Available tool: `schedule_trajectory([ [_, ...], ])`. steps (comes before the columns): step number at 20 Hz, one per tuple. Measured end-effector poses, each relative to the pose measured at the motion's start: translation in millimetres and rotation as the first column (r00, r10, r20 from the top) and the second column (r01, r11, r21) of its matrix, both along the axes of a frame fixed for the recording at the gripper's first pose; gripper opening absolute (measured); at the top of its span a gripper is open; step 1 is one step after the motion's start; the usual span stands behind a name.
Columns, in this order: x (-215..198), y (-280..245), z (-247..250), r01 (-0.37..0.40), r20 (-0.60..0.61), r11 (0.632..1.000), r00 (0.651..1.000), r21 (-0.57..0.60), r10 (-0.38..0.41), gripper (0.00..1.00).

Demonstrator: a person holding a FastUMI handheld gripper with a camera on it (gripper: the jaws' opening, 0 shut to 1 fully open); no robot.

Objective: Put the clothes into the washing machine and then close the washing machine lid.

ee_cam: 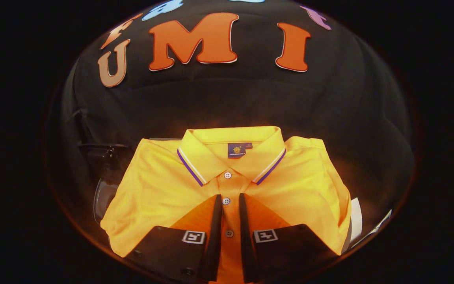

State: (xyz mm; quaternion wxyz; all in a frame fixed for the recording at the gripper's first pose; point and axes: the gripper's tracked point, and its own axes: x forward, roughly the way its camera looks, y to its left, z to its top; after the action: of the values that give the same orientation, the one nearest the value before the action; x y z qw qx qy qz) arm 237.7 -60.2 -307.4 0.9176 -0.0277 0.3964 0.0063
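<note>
The gripper [231, 201] hangs low over a folded yellow polo shirt [152, 193], its two fingers [215, 232] standing a narrow gap apart with the shirt's button placket running up between them. The fingers are parted, and whether their tips touch the cloth cannot be told; nothing is pinched between them. Each finger carries a small square marker [193, 236] on its upper face. Two buttons show in the gap between the fingers, the nearer one [229, 233] low down and another [226, 201] close to the tips, and a third button [227, 175] sits just ahead of the tips where the collar closes. The collar [231, 156] lies flat and spread, edged with a purple and white stripe, with a dark blue label [238, 150] sewn inside the neck. The shirt spreads out wide to both sides of the fingers. To the left, a dark object [106, 157] sits partly under the shirt's edge, too dim to identify. On the right, a white edge [356, 221] shows from beneath the shirt. Beyond the shirt hangs the booth's black cloth wall [250, 98].
</note>
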Motion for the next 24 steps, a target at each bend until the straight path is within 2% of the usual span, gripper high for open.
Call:
schedule_trajectory([
  [1,0,1,-2,0.003,-0.005,1.0,1.0,-0.007,-0.003,0.24],
  [3,-2,2,-2,0.001,-0.029,1.0,1.0,-0.005,-0.001,0.24],
  [4,0,2,-5,0.009,-0.036,1.0,0.999,0.0,-0.009,0.16],
  [9,-4,3,3,-0.011,-0.006,1.0,1.0,0.001,0.011,0.16],
  [10,-1,2,1,-0.015,0.006,1.0,1.0,0.001,0.015,0.09],
  [14,0,2,3,-0.008,0.038,0.999,0.999,0.04,0.006,0.09],
  [17,-1,2,5,-0.043,0.091,0.997,0.995,0.06,0.037,0.09],
  [21,0,7,30,-0.014,0.184,0.98,0.983,0.196,-0.023,0.09],
  [24,-1,11,50,-0.032,0.216,0.965,0.976,0.26,-0.026,0.09],
])
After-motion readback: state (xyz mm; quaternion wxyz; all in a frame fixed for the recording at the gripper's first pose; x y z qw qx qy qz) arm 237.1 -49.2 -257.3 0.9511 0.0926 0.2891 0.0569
